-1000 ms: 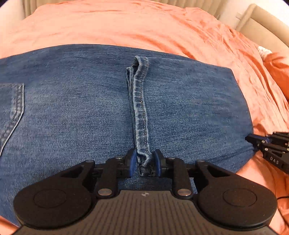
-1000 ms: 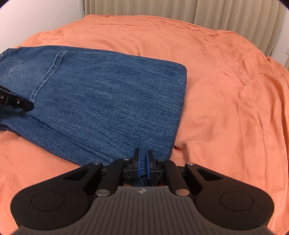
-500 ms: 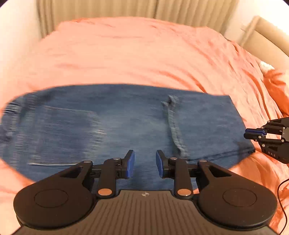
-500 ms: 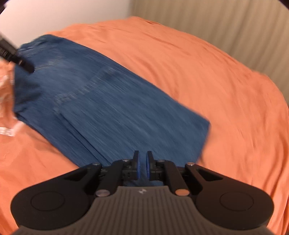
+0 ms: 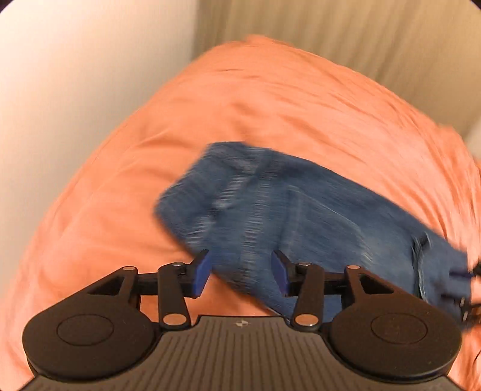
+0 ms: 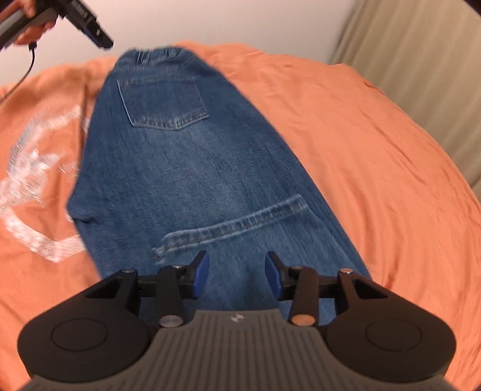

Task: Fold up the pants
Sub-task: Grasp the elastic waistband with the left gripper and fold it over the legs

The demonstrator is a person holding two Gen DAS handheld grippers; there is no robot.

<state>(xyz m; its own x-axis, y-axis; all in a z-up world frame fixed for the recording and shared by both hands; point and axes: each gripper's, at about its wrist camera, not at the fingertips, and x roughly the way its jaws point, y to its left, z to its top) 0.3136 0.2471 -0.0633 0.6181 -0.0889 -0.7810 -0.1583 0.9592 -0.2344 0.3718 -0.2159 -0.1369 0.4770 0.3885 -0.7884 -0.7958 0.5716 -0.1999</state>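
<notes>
Nearest in the right wrist view, the right gripper (image 6: pixel 236 273) hangs above the pants with its jaws spread; they have just been opening and nothing is between them but air, the denim lying below. In the left wrist view the left gripper (image 5: pixel 240 273) is the same: jaws apart, just opened wider, gripping nothing.

Past the right jaws, the pants (image 6: pixel 195 168) lie flat on the orange bed (image 6: pixel 375 156), folded so that a leg hem (image 6: pixel 237 225) crosses the top layer near the gripper. Farther on sits the back pocket (image 6: pixel 163 102), and the waistband reaches toward the bed's far edge by the wall. Left of the pants a pale printed pattern (image 6: pixel 33 180) shows on the cover. At the far top left corner a hand (image 6: pixel 30 27) holds the other gripper's handle, well clear of the cloth.

Judged from this, the fold looks laid down and released. The risks: the hem edge sits slightly askew, so a further fold could trap a crooked layer; the soft, wrinkled bedding may let the stack slide; and a low pass with open jaws could snag the loose hem and drag it.

The left view is heavily smeared, so the pants' edges (image 5: pixel 300 216) there are unreadable. Layers beneath the top one are hidden.
</notes>
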